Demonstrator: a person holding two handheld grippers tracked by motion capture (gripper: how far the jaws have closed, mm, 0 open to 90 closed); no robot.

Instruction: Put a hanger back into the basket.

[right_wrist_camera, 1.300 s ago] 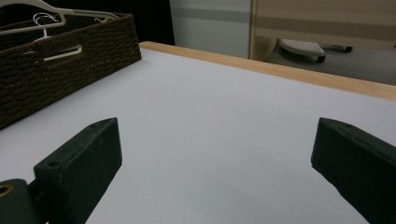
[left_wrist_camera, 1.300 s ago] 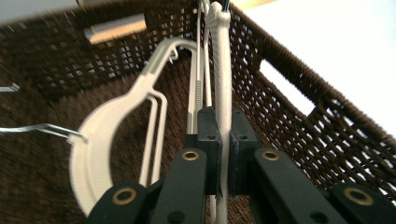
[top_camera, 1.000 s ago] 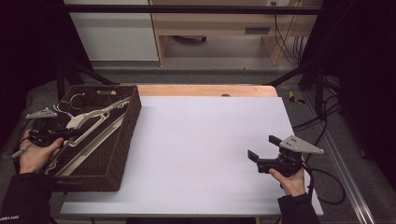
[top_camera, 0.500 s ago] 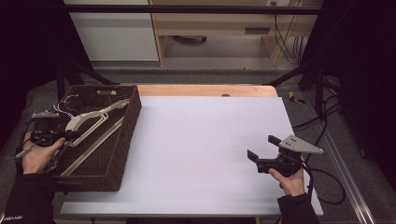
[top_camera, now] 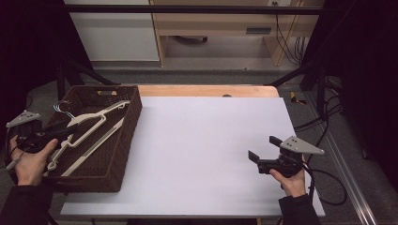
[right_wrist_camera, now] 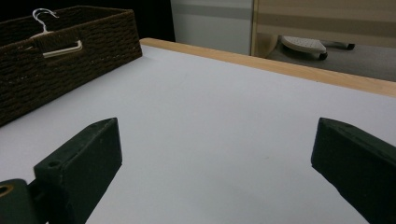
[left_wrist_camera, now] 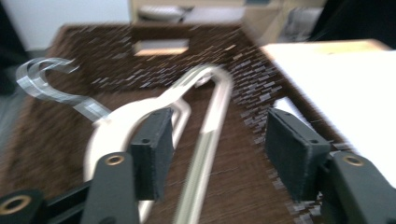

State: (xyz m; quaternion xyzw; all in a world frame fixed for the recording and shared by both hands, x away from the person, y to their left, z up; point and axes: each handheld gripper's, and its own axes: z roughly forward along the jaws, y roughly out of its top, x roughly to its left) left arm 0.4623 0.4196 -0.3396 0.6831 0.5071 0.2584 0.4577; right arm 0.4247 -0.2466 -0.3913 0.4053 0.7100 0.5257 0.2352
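Two pale hangers (top_camera: 94, 123) with metal hooks lie in a dark woven basket (top_camera: 126, 136) on the table's left side. My left gripper (top_camera: 63, 129) hovers over the basket's left part, and its jaws have just been opening. In the left gripper view the hangers (left_wrist_camera: 210, 126) run below and between the parted pads of my left gripper (left_wrist_camera: 215, 140), and neither pad presses on them. My right gripper (top_camera: 263, 148) rests low over the white tabletop (top_camera: 202, 140) at the right, wide open (right_wrist_camera: 217, 140) with nothing between its jaws.
The basket (right_wrist_camera: 56, 70) stands far off to the left in the right gripper view, with a hanger (right_wrist_camera: 60, 48) poking above its rim. A wooden strip (top_camera: 206, 90) edges the table's far side. Cables (top_camera: 328, 187) trail off the right edge.
My left gripper's jaws have parted from shut to open above the hangers, and the hand has lifted slightly. The right hand has not moved.
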